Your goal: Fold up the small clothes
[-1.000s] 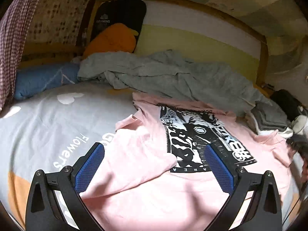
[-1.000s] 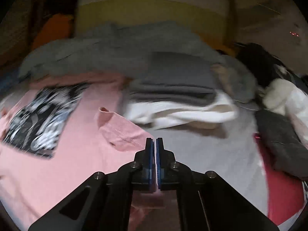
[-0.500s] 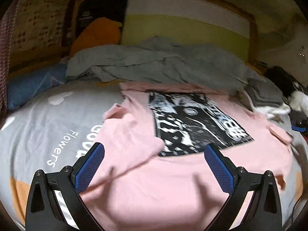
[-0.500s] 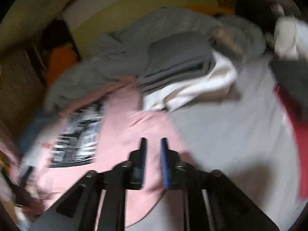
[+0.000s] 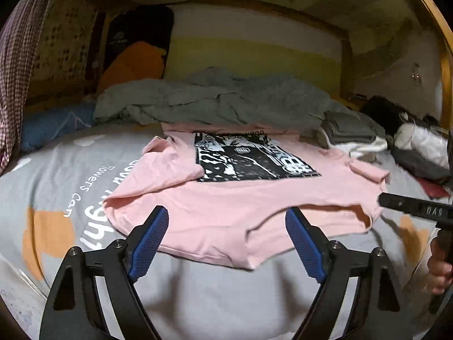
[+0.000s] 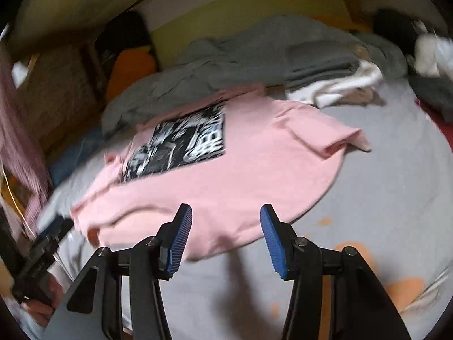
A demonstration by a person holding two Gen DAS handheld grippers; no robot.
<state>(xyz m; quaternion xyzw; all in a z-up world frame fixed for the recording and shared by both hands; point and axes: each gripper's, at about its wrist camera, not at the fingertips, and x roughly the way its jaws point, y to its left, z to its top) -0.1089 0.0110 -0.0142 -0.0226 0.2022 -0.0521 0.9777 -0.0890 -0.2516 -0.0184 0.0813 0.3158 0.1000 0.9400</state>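
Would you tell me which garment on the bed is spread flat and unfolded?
The pink T-shirt with the black-and-white print; the grey and white garments beside it are folded in a stack.

Home bedroom; printed grey bedsheet (image 5: 70,170); rumpled grey blanket (image 5: 215,104); pillows (image 5: 51,126); wooden headboard (image 5: 346,68).

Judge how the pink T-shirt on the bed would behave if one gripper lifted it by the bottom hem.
The pink T-shirt would probably flop and drape, since its hem already ripples and one sleeve lies folded over. It looks thin, so likely light. On the soft gray bedsheet it may drag and bunch rather than slide cleanly.
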